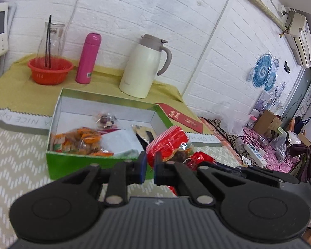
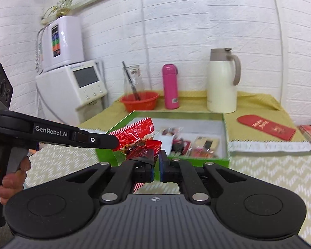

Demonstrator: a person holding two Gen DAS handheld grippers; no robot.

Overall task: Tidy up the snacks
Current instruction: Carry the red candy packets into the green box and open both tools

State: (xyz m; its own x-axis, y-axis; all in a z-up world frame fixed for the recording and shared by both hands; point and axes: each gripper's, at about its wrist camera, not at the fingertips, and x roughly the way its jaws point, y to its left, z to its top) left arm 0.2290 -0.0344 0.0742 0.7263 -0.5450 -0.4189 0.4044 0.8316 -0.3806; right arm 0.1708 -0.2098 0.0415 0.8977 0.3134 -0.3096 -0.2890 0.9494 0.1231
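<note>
Red foil is crinkling between both claws: the left claw point(image 1: 149, 167) and the right claw point(image 2: 156, 166) are each clenching an end of the snack packet point(image 2: 142, 139), sharing its floppy load just before the green box point(image 1: 105, 161) at centre frame, probably to drop it among the wrapped snacks point(image 1: 85, 141) inside; it is showing a striped sealed edge and a clear window with dark contents.

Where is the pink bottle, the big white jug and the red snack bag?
pink bottle point(image 2: 170, 87): right wrist view, middle of its body.
big white jug point(image 2: 221, 89): right wrist view, on its cream belly.
red snack bag point(image 1: 168, 143): left wrist view, on the shiny red wrapper.
</note>
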